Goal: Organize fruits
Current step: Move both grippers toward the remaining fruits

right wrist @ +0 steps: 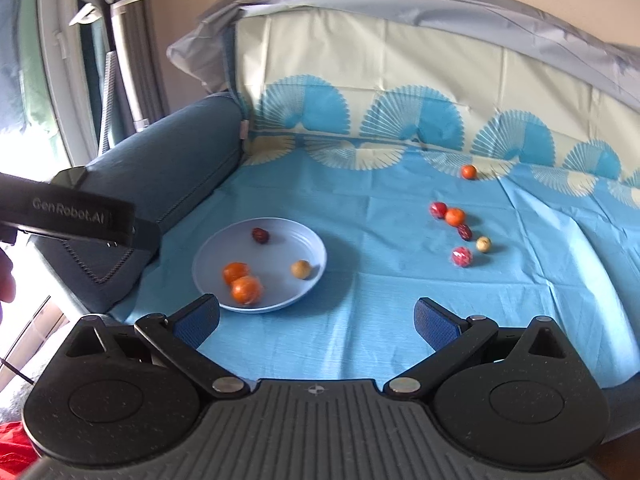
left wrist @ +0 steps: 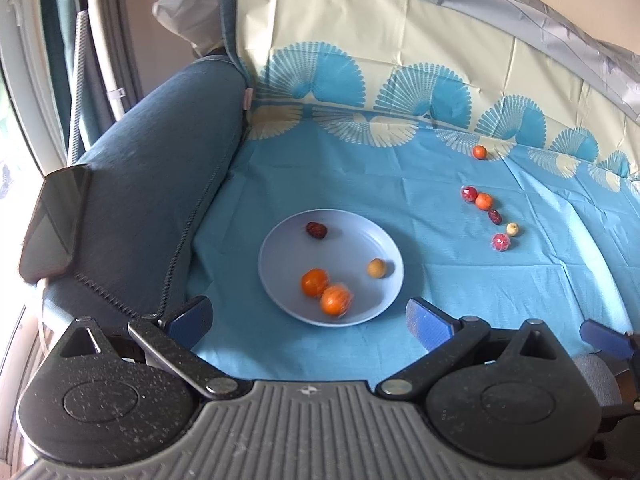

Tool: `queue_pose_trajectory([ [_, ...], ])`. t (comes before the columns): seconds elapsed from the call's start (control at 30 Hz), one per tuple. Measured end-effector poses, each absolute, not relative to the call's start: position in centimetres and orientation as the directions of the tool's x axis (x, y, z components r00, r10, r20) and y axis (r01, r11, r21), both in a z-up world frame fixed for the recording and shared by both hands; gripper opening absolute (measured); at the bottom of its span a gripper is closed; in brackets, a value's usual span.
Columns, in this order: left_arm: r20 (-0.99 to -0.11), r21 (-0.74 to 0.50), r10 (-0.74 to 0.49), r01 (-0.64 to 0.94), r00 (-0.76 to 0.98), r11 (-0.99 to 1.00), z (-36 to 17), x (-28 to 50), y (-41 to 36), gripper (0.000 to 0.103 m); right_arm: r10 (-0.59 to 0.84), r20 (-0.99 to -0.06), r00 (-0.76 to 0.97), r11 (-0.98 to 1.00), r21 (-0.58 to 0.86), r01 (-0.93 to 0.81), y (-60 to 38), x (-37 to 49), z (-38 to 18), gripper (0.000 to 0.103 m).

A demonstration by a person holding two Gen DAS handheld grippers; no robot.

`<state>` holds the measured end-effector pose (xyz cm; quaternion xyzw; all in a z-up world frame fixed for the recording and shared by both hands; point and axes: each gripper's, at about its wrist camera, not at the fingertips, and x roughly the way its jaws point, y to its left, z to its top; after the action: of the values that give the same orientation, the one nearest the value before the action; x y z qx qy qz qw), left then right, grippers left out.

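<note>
Right now the left hand-held gripper is hanging wide open with nothing in it, just over the near rim of the blue plate. Beside it, the right hand-held gripper is gaping empty too. Two oranges, a brown date and a pale round fruit are sitting in the plate. More little fruits are lying toward the right side of the blue cloth, and one orange is resting near its back edge.

Bare blue cloth lay between plate and loose fruit cluster. Sofa arm walled left side; draped backrest closed off rear.
</note>
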<state>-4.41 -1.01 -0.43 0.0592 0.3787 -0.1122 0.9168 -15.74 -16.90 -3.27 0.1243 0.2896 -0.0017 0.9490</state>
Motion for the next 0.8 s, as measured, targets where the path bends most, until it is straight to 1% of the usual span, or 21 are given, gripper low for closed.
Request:
queue_pose_trajectory([
  [0.23, -0.715, 0.042, -0.193, 0.317, 0.672, 0.947, -0.5, -1.2, -6.0, 0.103, 0.006, -0.584, 0.812, 0.948, 0.261, 0.180, -20.9, -13.8, -5.7, 0.102],
  [0.43, -0.709, 0.107, -0.257, 0.460, 0.657, 0.881, -0.6, 3.3, -13.1, 0.103, -0.059, -0.611, 0.789, 0.922, 0.270, 0.278, -25.0, -10.7, -8.7, 0.102],
  [0.5, -0.701, 0.126, -0.310, 0.540, 0.642, 0.832, -1.0, 5.0, -16.1, 0.103, -0.082, -0.623, 0.778, 0.913, 0.267, 0.310, -26.5, -9.2, -10.1, 0.102],
  [0.57, -0.696, 0.170, -0.342, 0.608, 0.631, 0.775, -2.0, 6.8, -19.3, 0.103, -0.103, -0.632, 0.768, 0.907, 0.258, 0.334, -28.0, -7.5, -11.6, 0.102],
  [0.63, -0.711, 0.204, -0.356, 0.662, 0.606, 0.721, -3.8, 9.3, -22.3, 0.103, -0.133, -0.638, 0.758, 0.899, 0.244, 0.363, -29.6, -5.5, -13.4, 0.102],
  [0.73, -0.752, 0.177, -0.384, 0.726, 0.535, 0.665, -7.0, 14.0, -25.8, 0.103, -0.187, -0.646, 0.740, 0.871, 0.239, 0.428, -31.7, -2.0, -16.3, 0.102],
  [0.8, -0.771, 0.188, -0.378, 0.750, 0.513, 0.634, -9.4, 16.8, -28.1, 0.103, -0.213, -0.648, 0.731, 0.849, 0.247, 0.467, -32.9, 0.5, -18.1, 0.102],
])
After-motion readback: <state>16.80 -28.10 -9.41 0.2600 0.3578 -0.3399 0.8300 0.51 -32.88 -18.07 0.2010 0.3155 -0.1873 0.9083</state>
